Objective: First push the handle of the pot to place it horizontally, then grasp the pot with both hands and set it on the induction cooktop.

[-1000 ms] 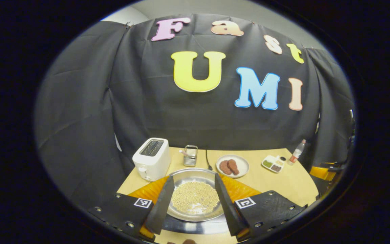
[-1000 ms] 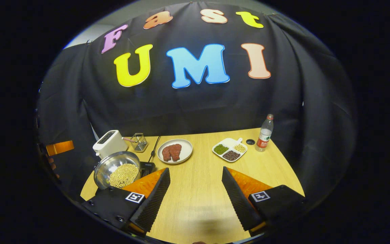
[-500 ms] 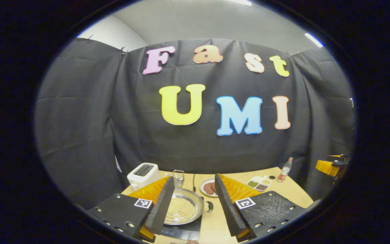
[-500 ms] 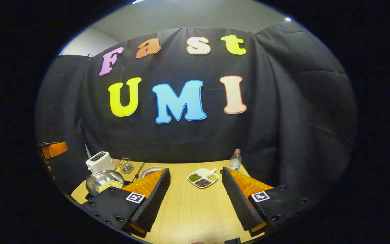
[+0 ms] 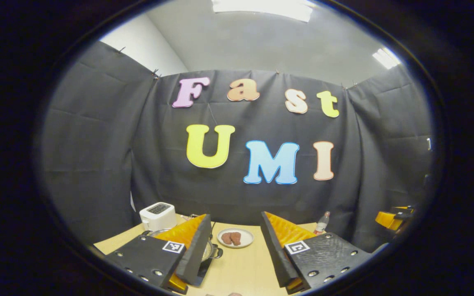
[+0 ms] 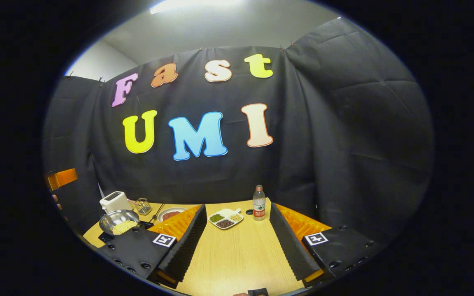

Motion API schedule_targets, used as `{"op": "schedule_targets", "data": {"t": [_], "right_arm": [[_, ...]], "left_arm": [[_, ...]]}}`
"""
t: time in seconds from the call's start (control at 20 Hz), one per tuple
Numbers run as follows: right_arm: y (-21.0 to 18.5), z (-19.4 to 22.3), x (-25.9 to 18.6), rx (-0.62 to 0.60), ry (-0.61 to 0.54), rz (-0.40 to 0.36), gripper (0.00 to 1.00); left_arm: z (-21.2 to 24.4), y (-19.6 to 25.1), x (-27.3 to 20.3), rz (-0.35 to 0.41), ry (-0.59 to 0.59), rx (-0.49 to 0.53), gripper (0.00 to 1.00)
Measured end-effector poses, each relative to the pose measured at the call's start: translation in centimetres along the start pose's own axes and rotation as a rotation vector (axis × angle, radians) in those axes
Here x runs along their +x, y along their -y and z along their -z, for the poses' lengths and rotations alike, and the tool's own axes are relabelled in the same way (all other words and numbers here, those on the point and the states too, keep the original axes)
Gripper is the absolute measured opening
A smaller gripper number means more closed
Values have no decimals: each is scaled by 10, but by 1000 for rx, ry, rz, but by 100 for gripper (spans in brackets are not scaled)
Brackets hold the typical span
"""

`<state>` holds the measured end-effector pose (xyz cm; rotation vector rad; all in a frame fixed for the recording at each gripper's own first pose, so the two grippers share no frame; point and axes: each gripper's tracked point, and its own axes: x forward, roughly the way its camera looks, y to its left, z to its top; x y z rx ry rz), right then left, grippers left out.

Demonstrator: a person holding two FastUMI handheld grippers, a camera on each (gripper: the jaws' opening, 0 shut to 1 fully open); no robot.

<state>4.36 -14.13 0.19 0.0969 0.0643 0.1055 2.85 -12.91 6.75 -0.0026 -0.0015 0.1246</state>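
- The pot, a shiny metal bowl-shaped pan holding pale beans, sat on the dark induction cooktop at the left end of the wooden table, just in front of the white toaster.
- From the left gripper, the pot lay low and a little to the left, mostly hidden behind that gripper's own left finger; only a dark side handle and a sliver of rim peeked out beside it.
- The left gripper's fingers stood spread wide with nothing between them, raised above the table and clear of the pot.
- The right gripper was likewise spread and empty, pointing at bare tabletop well to the right of the pot.
- Seen from the right gripper, the pot sat far off to the left, past the plate of meat; the divided snack tray and water bottle stood farther right again.
- The left hand was plainly the nearer one to the pot (a judgement from how large it looms on that side).
- With the pot resting on the cooktop and both grippers free, the placement looked finished.
- I could not tell how the handle's long axis ran, since so little of it showed.
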Motion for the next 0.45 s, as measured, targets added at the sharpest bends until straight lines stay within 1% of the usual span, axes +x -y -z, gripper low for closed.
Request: {"op": "schedule_targets", "data": {"t": [0.05,0.1,0.15,0.2,0.3,0.45], "right_arm": [[5,6,-3,-3,-5,-5,98],[8,10,-6,-2,-11,-19,97],[9,15,-9,-3,-18,-36,97],[10,18,-11,-8,-21,-46,98],[7,21,-13,-24,-25,-66,98],[-7,8,-17,-40,10,-80,98]], "left_arm": [[7,3,-6,-12,-8,22,70],[16,7,-16,-26,-25,39,73],[24,12,-24,-36,-45,47,71],[29,17,-29,-35,-55,39,70],[32,27,-41,-23,-74,13,70],[29,27,-46,1,-64,20,70]]}}
